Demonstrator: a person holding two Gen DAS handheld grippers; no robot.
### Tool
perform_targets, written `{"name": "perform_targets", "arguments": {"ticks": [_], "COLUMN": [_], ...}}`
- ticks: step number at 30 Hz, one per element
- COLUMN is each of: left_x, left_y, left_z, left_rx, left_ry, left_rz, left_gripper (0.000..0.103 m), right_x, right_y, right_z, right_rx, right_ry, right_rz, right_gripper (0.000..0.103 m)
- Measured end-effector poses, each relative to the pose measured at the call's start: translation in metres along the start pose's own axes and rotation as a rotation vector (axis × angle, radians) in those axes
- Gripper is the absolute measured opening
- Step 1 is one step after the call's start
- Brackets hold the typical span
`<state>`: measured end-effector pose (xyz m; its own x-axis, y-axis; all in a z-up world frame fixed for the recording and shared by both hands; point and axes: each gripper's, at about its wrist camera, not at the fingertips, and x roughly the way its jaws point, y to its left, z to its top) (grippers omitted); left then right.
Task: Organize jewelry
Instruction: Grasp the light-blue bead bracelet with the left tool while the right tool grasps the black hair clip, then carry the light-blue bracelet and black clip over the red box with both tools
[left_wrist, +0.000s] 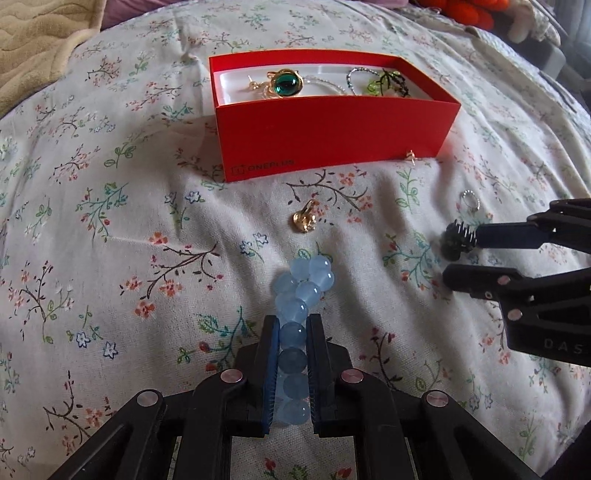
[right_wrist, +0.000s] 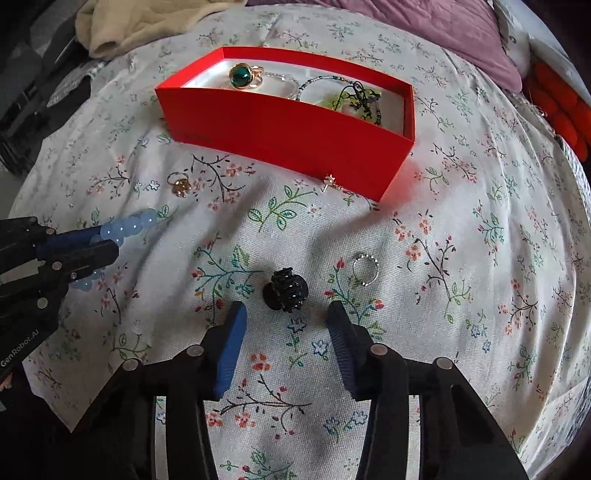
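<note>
The left gripper (left_wrist: 291, 325) squeezes the blue bead bracelet (left_wrist: 301, 291) (smooth, floppy, may slip; hold mid-strand). The red box (left_wrist: 332, 129) waits at twelve o'clock. The right gripper (right_wrist: 286, 317) gapes wide behind the black clip (right_wrist: 286, 290).

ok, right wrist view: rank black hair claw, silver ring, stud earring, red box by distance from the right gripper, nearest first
1. black hair claw: just ahead of the open right gripper, on the bedspread.
2. silver ring: ahead, slightly right.
3. stud earring: farther ahead, at the foot of the box's near wall.
4. red box: farthest, behind the earring.
</note>
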<state>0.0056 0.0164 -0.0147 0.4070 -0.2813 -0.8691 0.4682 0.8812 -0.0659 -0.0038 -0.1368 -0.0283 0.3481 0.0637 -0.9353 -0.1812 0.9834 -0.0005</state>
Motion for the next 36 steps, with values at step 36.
{"name": "perform_targets", "arguments": {"ticks": [36], "left_x": [-0.035], "left_y": [0.005], "left_z": [0.027], "left_rx": [-0.068], "left_ry": [-0.067], "left_rz": [-0.019], "left_gripper": [0.009], "right_x": [-0.039], "right_y": [0.008], "right_z": [0.008], "right_rx": [-0.023], "right_ry": [-0.092], "right_rz": [0.05], "right_gripper": [0.013]}}
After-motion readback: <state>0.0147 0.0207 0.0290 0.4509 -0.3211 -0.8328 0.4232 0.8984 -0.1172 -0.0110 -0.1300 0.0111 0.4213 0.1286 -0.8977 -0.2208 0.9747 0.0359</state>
